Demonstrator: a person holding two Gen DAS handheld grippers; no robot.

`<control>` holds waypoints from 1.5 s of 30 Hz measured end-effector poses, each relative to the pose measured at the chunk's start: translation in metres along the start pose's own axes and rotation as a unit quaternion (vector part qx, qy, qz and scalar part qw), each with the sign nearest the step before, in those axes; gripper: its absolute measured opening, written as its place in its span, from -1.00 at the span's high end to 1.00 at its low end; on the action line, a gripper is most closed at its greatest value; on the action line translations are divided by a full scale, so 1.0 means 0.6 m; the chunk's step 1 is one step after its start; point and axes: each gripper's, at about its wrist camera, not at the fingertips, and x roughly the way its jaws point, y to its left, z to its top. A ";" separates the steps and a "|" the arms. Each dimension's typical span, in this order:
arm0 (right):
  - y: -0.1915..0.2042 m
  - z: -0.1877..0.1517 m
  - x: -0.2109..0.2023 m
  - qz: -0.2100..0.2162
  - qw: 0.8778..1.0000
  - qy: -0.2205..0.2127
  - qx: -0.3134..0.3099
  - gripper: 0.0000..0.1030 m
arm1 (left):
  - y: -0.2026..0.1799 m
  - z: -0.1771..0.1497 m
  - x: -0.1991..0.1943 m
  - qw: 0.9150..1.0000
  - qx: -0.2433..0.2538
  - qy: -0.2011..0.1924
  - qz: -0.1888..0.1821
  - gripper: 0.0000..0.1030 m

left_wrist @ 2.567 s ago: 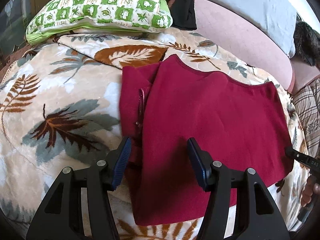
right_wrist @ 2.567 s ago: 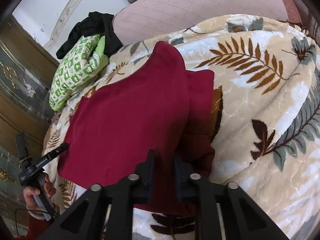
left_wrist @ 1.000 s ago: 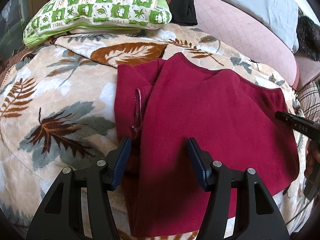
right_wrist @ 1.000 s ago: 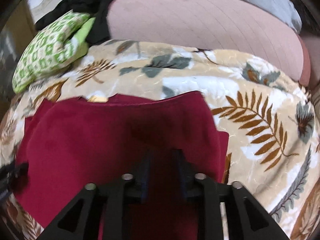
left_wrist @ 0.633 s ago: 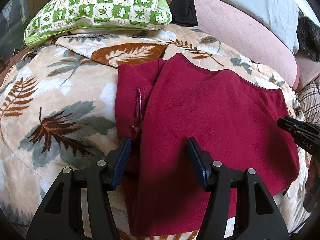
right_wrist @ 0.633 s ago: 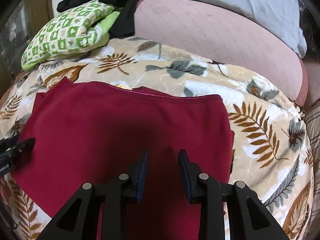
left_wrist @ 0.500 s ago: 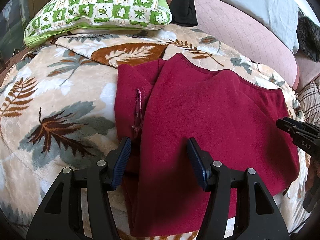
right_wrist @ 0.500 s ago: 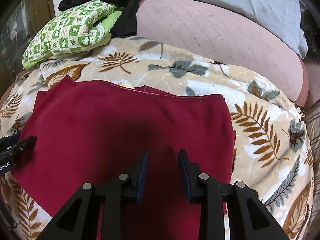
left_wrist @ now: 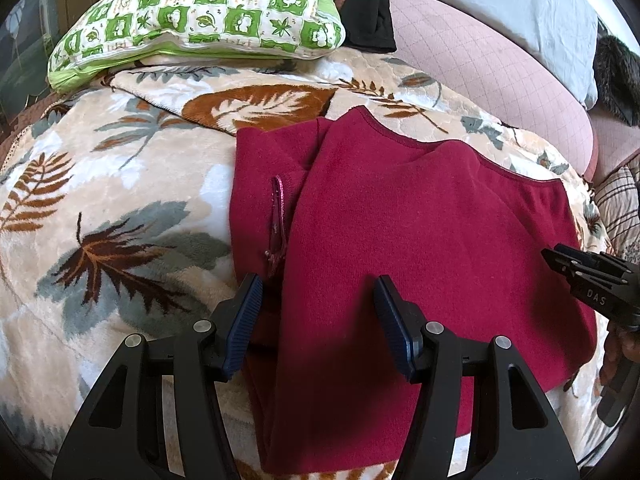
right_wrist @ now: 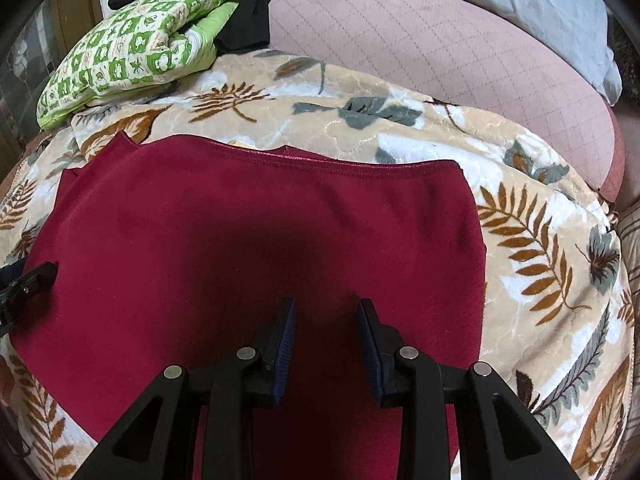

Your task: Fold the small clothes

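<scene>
At the upper left of the left wrist view, a green checked pillow is seen on the leaf-patterned blanket. The dark red garment is spread across the frame's centre, one flap folded over. At lower centre the left gripper is held over it, fingers wide apart, nothing clamped. At the right edge the right gripper is seen, its fingers parted above the cloth.
</scene>
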 end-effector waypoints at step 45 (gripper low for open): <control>0.307 0.160 0.037 0.221 0.975 0.022 -0.030 0.63 | 0.059 -0.044 -0.027 0.994 -0.103 0.023 -0.038 -0.24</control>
